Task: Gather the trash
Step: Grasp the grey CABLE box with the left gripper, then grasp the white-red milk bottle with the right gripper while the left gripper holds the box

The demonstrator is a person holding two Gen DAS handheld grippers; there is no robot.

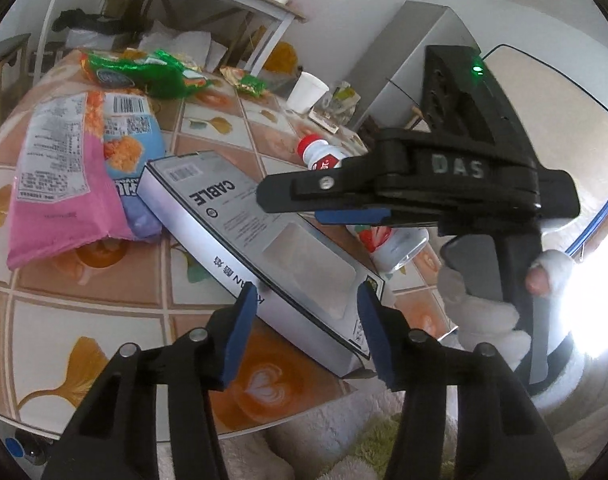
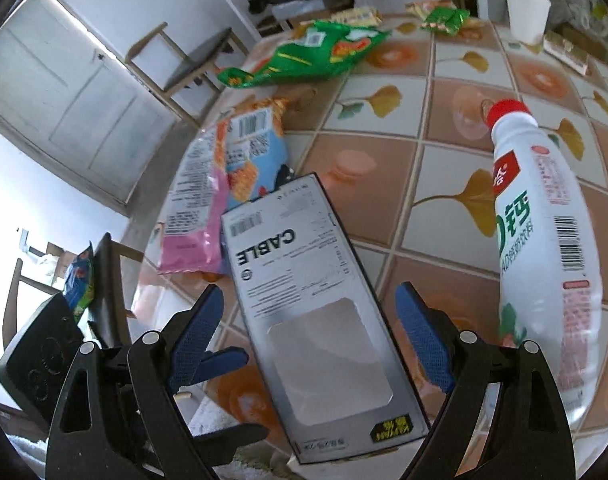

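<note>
Nearest: left gripper [image 1: 306, 290], blue pads set at a middling spread either side of the near end of the cable box [image 1: 239, 216]. Cannot tell whether those pads already press on the cardboard or stand just off it. Further in, right gripper [image 2: 310, 290], spread wide, straddling the same box from above with clear gaps on both sides, gripping nothing; gloved hand [image 1: 480, 312] on its handle at the right.

Judged step: picking the box up as a first piece of trash. To do it well:
- Close across the narrow width, not the length.
- Keep the pads on solid cardboard at the near end, away from the cut-out window, where thin walls would likely buckle.
- Squeeze gently; looks empty and light, so easy to crush or to let pivot.
- Lift clear of the bags before swinging away.
- Mind the bottle [image 2: 544, 220] just right of the box; a knock could set it rolling.

Box itself: long, flat, grey-white, dark-edged, "CABLE" printed near a barcode, large rectangular window in the near half. Lying slantwise on the tiled-pattern table [image 1: 83, 320], near end poking past the table's near edge, far end resting on the pink snack bag [image 1: 51, 168] at the left. Green wrapper [image 1: 143, 68] and paper cup [image 1: 306, 92] well apart at the far side.
</note>
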